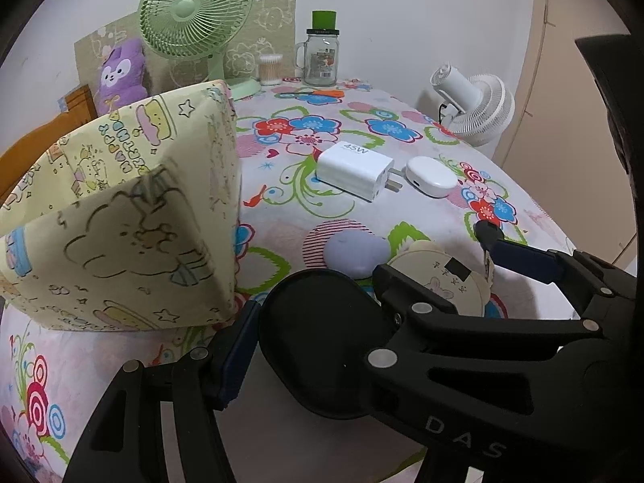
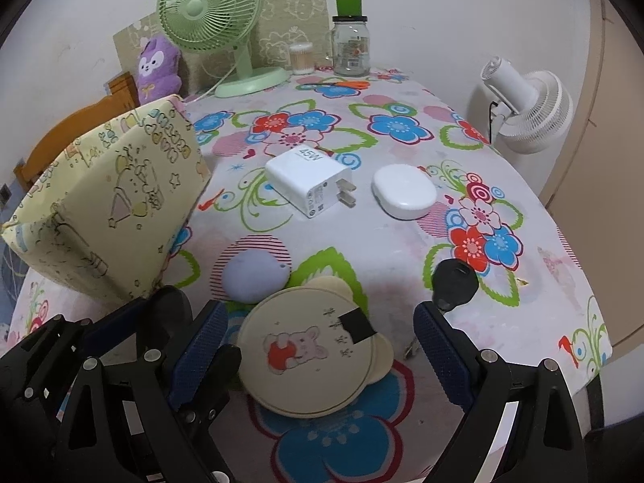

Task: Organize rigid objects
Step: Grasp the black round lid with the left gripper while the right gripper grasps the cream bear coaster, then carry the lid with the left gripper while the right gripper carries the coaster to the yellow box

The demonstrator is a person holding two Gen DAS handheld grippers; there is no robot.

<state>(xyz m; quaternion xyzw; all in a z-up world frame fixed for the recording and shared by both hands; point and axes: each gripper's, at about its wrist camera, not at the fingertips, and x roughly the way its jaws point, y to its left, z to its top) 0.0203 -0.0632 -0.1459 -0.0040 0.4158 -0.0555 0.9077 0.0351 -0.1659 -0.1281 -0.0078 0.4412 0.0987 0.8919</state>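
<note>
From my remote station, both wrist views show soft, even indoor light with no hard glare, the floral tablecloth (image 2: 402, 265) and white charger (image 2: 306, 181) crisp and only faint shadows beneath them. Fisheye distortion bows the table's edge and leaves black vignetting from 10 to 2 o'clock and down both sides. In the left view, the nearest objects go soft: the yellow fabric box (image 1: 120, 217) at 9 o'clock is smeared, and the black oval case (image 1: 322, 342) at 6 o'clock reads as a near-featureless dark mass.
</note>
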